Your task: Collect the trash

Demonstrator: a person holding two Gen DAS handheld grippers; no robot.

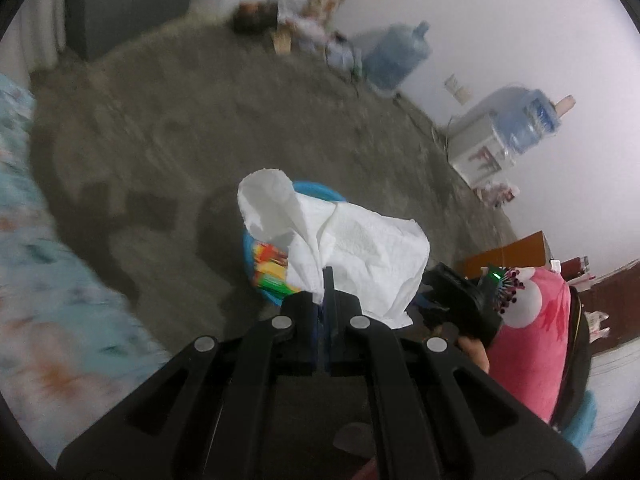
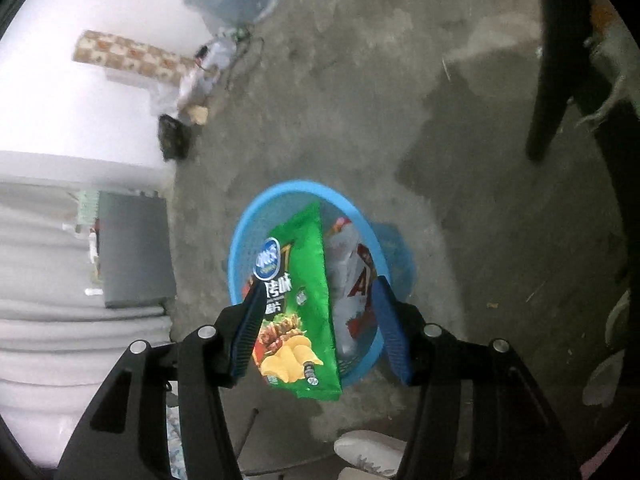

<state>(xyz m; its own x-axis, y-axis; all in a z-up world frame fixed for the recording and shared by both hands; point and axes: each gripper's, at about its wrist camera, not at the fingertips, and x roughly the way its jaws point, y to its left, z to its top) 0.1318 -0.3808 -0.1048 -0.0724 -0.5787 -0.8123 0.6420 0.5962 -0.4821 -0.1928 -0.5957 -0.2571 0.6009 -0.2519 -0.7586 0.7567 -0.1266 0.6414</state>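
right gripper (image 2: 316, 320): jaws apart, green foil chip bag (image 2: 296, 304) loose between them, right over the round blue mesh plastic basket (image 2: 240, 240)
left gripper (image 1: 325, 280): clamped on crumpled white paper tissue (image 1: 352, 240)
tip: centre the tissue past the basket's rim before letting go

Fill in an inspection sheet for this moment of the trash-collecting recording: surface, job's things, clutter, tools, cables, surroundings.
Surface: bare grey concrete floor, stained and patchy.
Job's things: round blue plastic mesh basket on the floor, a white and red wrapper inside; green crisp packet over the basket; crumpled white paper tissue.
Clutter: bags and boxes along the wall; white shoe.
Tools: left tool shut on the tissue; right tool open, packet between the jaws, pads not pressing it.
Cables: thin wire on the floor by the wall.
Surroundings: two blue water jugs; white wall; patterned bedding; pink cushion.
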